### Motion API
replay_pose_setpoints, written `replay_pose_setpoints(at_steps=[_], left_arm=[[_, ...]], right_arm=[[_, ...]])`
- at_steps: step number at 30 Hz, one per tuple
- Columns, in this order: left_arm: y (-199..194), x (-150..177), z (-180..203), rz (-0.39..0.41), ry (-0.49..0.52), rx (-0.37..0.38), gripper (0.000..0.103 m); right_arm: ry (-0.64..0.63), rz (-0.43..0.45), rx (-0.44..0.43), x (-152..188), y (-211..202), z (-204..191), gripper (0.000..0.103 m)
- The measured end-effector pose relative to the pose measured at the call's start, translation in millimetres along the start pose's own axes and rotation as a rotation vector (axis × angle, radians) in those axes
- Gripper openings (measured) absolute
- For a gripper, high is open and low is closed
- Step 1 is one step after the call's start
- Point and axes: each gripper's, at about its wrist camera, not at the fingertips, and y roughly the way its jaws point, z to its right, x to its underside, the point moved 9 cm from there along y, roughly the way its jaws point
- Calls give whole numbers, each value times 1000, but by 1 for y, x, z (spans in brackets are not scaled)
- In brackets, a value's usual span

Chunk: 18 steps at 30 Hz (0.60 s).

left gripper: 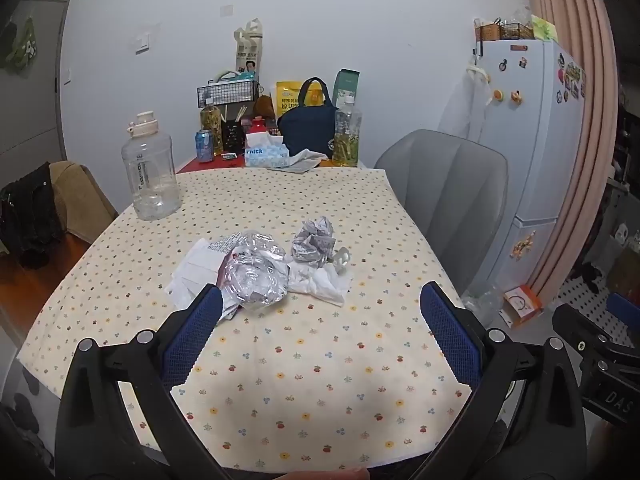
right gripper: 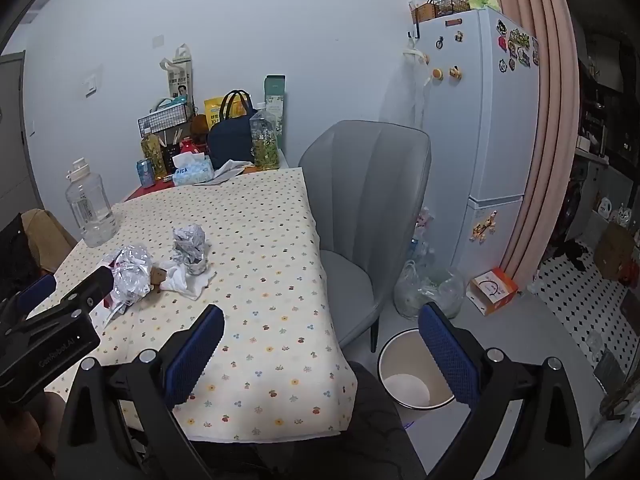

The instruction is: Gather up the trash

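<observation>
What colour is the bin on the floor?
The waste bin is white or cream, seen best in the right wrist view.

Trash [left gripper: 264, 268] mid-table [left gripper: 320, 360], jug [left gripper: 151, 168] behind-left, bin [right gripper: 412, 376] right

I see cream tablecloth [left gripper: 304, 360] with small multicoloured floral print, grey chair [right gripper: 368, 200], white bin [right gripper: 412, 376], pink curtain [right gripper: 532, 80].

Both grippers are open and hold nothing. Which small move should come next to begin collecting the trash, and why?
Probably ease the left gripper forward and down onto the crumpled clear plastic. Its jaws stand wide open, and that piece is the nearest of the pile on the table, just past the left fingertip. The right gripper points more toward the empty bin on the floor.
</observation>
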Motion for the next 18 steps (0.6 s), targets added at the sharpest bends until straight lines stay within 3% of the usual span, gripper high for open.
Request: replay_pose_setpoints(at_steps=[18], left_arm=[[-3, 0, -2, 2, -6, -2, 98]], right_arm=[[5, 10, 7, -1, 0, 1, 95]])
